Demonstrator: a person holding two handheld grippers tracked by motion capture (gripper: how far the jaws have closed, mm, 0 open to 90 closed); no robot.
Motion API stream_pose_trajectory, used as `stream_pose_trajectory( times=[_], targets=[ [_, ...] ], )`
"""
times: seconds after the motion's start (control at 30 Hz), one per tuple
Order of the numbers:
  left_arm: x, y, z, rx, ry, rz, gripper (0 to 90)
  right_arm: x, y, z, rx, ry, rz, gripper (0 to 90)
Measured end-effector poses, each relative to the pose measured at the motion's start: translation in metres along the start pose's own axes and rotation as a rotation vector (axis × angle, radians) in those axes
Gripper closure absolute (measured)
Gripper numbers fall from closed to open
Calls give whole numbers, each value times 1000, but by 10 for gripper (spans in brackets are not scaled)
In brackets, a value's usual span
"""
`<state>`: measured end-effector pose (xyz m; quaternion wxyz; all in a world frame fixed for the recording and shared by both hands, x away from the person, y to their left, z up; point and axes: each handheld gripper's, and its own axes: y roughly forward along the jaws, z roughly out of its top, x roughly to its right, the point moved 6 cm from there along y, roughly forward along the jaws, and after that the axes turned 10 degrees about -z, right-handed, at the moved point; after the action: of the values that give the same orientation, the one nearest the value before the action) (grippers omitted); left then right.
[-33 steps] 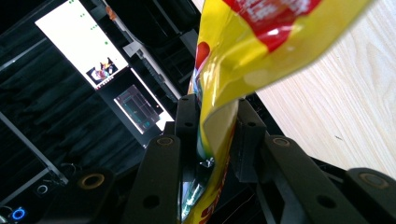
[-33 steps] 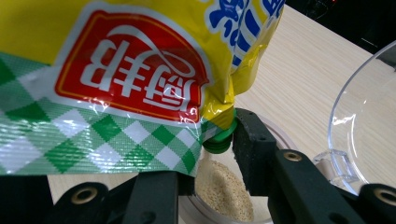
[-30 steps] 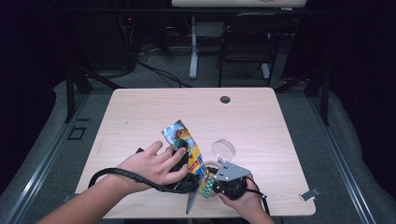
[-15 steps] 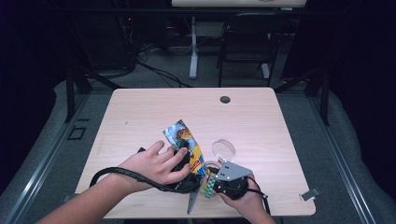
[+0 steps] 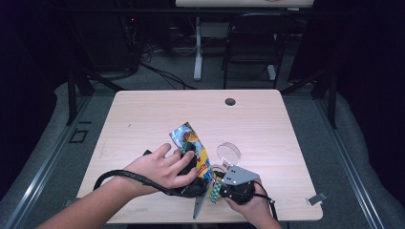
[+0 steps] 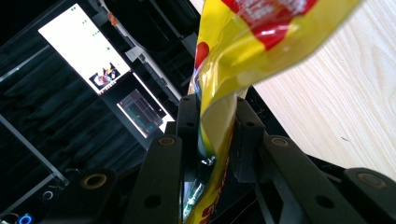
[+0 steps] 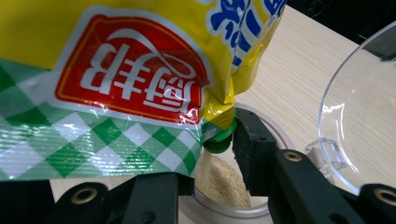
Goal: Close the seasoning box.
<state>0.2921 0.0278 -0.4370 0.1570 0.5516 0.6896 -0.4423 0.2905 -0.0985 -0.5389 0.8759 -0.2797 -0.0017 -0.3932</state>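
A yellow pouch (image 5: 193, 143) with a red logo and a green-checked end is held tilted over the table's front middle. My left gripper (image 5: 201, 174), under the person's left hand, is shut on the pouch's edge; in the left gripper view the jaws (image 6: 215, 135) pinch the yellow foil (image 6: 261, 42). My right gripper (image 5: 216, 188) is shut on the pouch's lower end (image 7: 116, 74), whose green spout (image 7: 218, 140) lies against the right pad. Below the spout stands a clear jar (image 7: 275, 135) holding beige powder (image 7: 224, 182).
A clear round lid (image 5: 229, 153) lies just right of the pouch, close to my right gripper (image 7: 359, 116). The wooden table (image 5: 267, 124) has a dark cable hole (image 5: 230, 101) near its far edge. A small silver clip (image 5: 316, 198) sits at the front right corner.
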Motion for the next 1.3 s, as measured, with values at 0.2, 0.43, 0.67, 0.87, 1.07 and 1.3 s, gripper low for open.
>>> stream_pose_trajectory(
  times=[0.2,0.43,0.67,0.87,1.07,1.3],
  targets=[
    [0,0,1,2,1,-4,769,0,0,-1,-3,1,-2,706],
    [0,0,3,2,5,-5,772,0,1,-2,-7,-1,-3,706],
    [-2,-2,5,-1,12,-2,783,1,1,-3,-16,-1,-9,706],
    [0,-2,7,7,10,-4,816,0,2,-3,-13,-1,-8,706],
    [0,-4,9,12,14,-10,880,-2,3,-2,-8,-6,-2,707],
    [0,-6,10,12,18,-11,884,-2,3,-2,-7,-6,-4,706]
  ],
)
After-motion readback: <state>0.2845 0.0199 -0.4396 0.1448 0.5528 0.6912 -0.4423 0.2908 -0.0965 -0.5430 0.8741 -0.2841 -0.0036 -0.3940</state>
